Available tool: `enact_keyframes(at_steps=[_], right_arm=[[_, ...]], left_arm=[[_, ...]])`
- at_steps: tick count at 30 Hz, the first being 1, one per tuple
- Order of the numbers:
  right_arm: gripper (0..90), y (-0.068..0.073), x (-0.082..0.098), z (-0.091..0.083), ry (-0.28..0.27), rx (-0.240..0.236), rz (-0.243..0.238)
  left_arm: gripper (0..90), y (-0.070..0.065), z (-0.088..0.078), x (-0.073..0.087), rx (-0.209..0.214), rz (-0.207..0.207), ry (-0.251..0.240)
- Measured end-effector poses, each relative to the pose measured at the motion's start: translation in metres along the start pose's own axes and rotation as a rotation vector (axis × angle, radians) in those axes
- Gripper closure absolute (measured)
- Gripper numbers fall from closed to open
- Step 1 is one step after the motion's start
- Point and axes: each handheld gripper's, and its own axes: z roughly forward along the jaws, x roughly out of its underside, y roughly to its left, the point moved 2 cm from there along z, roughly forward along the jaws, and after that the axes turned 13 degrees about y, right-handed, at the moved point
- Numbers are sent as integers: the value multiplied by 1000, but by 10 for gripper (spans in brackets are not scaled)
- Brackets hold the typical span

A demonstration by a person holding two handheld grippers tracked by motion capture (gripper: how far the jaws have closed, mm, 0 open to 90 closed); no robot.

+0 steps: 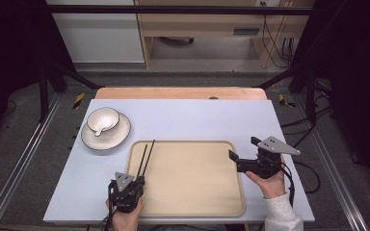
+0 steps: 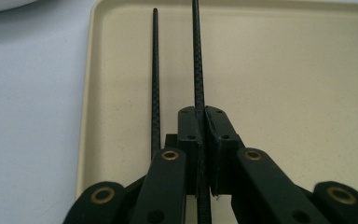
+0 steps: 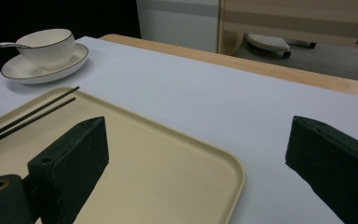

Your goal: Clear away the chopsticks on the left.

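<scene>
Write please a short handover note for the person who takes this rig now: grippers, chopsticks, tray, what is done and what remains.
Left gripper: shut on one of the black chopsticks; the second lies beside it, over the tray's left part.
Right gripper: open, empty, at the tray's right edge.
Bowl with spoon sits on the saucer, far left.
Done: chopsticks brought over the tray.
Left: probably release them, then handle the bowl.

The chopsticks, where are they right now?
In the high view, the chopsticks lie along the left edge of the beige tray, clamped in the left gripper.
</scene>
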Motion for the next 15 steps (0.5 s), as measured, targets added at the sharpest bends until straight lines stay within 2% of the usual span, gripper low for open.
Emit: enact_keyframes(at_steps=[15], right_arm=[[60,0,0,-1,0,2,0]], left_arm=[[834,-3,3,-1,-15,41,52]])
